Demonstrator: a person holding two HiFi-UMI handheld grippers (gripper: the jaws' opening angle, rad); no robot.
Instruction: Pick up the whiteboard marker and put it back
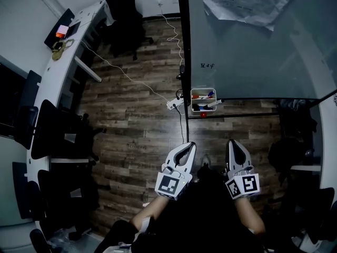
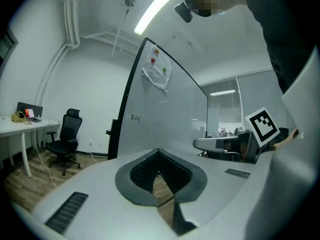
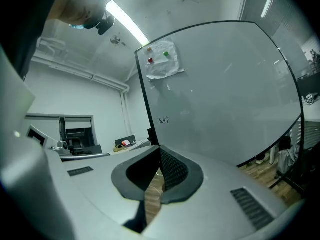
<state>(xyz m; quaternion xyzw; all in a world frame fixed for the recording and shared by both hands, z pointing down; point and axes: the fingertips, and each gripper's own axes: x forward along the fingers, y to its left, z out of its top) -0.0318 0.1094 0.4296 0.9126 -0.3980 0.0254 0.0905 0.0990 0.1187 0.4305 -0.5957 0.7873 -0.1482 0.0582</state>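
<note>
A white holder [image 1: 202,100] with several markers [image 1: 209,95] in it hangs at the lower edge of the whiteboard [image 1: 253,46], ahead of both grippers. My left gripper [image 1: 188,145] and right gripper [image 1: 232,143] are side by side over the wooden floor, short of the holder, both shut and empty. In the left gripper view the left gripper [image 2: 159,151] points level toward the whiteboard [image 2: 165,119], its tips touching. In the right gripper view the right gripper [image 3: 160,148] also faces the whiteboard [image 3: 225,94], with a paper sheet [image 3: 161,59] pinned near the board's top.
A black office chair [image 1: 124,15] stands at the far wall, and a long white desk [image 1: 58,62] runs down the left. A white cable [image 1: 131,78] crosses the floor to a power strip [image 1: 174,104] by the board's post. Dark chairs [image 1: 52,136] sit at the left.
</note>
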